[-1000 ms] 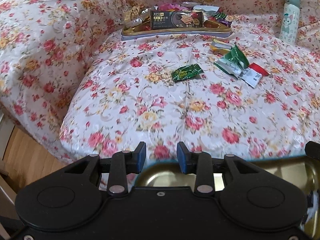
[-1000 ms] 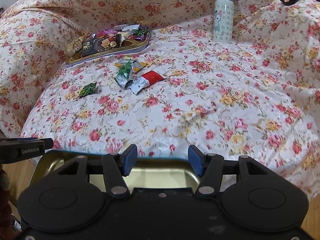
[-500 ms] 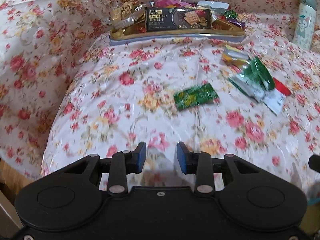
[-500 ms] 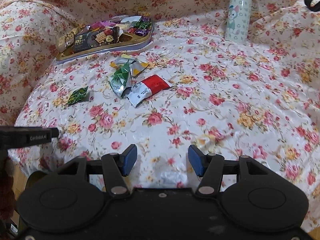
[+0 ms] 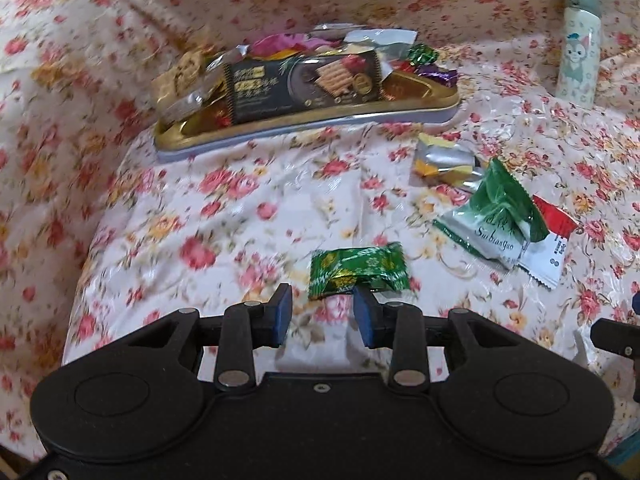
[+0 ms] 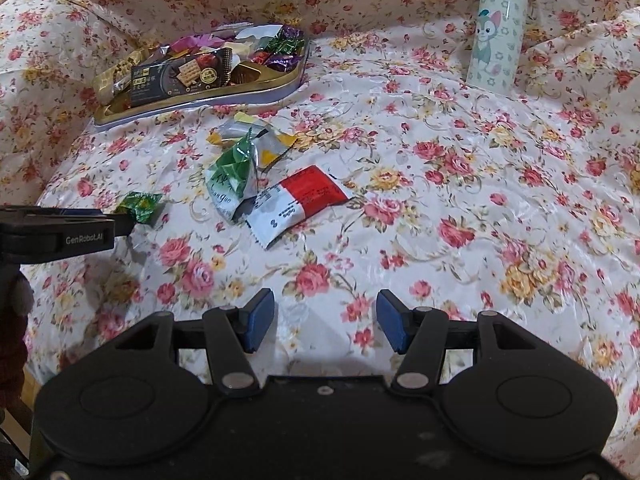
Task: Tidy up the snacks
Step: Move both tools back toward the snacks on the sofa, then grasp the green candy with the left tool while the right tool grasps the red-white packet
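Left claw (image 5: 322, 314), jaws apart and empty, sits just short of the small green foil-wrapped candy (image 5: 357, 270); the slick wrapper may skid across the glossy floral bedspread (image 5: 240, 216) if nudged.

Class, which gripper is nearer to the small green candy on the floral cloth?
Left. The left gripper is right at the green candy, jaws open; the right gripper hangs well off to its side.

floral bedspread (image 6: 460, 184), snack tray (image 6: 256, 94), loose packets (image 6: 296, 202), bottle (image 6: 498, 28)
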Motion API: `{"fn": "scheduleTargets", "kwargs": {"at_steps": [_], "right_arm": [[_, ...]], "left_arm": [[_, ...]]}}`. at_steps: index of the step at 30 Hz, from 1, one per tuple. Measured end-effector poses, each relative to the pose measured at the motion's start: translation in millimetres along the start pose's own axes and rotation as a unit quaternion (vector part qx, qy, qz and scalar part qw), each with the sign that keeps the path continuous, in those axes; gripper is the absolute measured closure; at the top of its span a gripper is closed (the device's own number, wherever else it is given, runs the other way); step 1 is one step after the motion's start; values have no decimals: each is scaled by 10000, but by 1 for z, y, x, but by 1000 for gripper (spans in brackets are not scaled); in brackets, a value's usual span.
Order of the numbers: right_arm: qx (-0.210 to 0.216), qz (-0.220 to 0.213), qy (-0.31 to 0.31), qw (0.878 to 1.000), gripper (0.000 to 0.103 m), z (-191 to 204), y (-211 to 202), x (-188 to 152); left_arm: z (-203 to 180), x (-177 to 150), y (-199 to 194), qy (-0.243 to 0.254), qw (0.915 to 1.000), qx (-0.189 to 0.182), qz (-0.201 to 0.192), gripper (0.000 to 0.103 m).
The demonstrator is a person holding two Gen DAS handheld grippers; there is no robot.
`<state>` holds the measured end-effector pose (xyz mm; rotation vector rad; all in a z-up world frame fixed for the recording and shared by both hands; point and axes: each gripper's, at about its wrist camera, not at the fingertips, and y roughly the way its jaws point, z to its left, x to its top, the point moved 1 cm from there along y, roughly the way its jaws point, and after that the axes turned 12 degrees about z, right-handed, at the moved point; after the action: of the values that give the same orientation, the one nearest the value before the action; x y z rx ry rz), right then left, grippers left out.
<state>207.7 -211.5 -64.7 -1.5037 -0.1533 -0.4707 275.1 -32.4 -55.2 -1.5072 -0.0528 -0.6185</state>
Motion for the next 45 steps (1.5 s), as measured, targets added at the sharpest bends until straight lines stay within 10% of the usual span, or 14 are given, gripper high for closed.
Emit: {"fn": "scheduleTargets", "kwargs": {"at_steps": [22, 30, 45], "right_arm": [[41, 10, 46, 10000, 41, -2, 12, 3], [44, 6, 71, 10000, 41, -2, 12, 3], [106, -355, 290, 9989, 48, 4, 11, 26]], "left_arm": [[-11, 29, 16, 651, 9978, -103, -115, 47], [5, 30, 20, -93, 9978, -651, -9, 57], [-2, 34, 23, -230, 9989, -397, 113, 57]]}}
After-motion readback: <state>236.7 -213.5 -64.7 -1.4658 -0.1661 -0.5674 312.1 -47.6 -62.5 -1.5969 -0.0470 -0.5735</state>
